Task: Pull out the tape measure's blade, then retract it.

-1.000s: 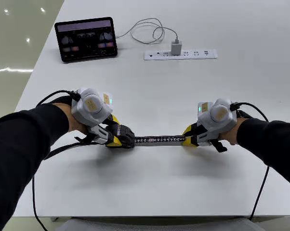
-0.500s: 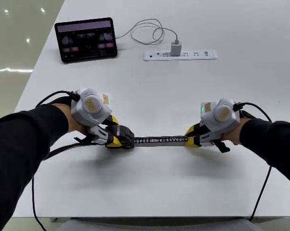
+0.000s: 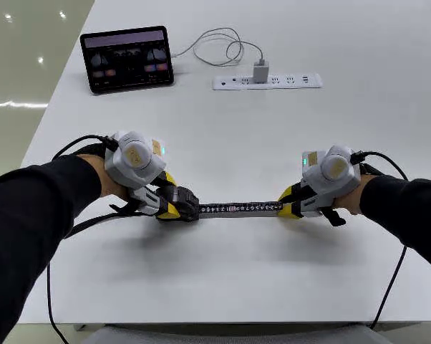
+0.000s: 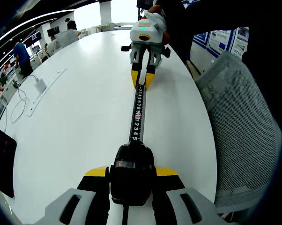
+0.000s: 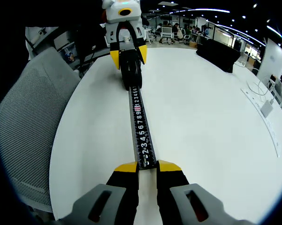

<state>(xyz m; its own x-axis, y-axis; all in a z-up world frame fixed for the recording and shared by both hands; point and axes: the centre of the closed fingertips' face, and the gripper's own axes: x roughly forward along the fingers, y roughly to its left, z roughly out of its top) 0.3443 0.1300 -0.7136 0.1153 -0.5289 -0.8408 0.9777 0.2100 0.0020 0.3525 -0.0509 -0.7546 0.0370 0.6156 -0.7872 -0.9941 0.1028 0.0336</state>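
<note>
A black tape measure case rests on the white table, held between the yellow-tipped jaws of my left gripper. Its dark numbered blade runs out to the right, low over the tabletop. My right gripper is shut on the blade's end. The two grippers face each other along the blade.
A tablet stands at the far left of the table. A white power strip with a plugged charger and coiled cable lies at the back. A mesh chair is by the table's near edge.
My right gripper has moved right, away from the case, drawing more blade out. The left gripper and the case have stayed in place.
</note>
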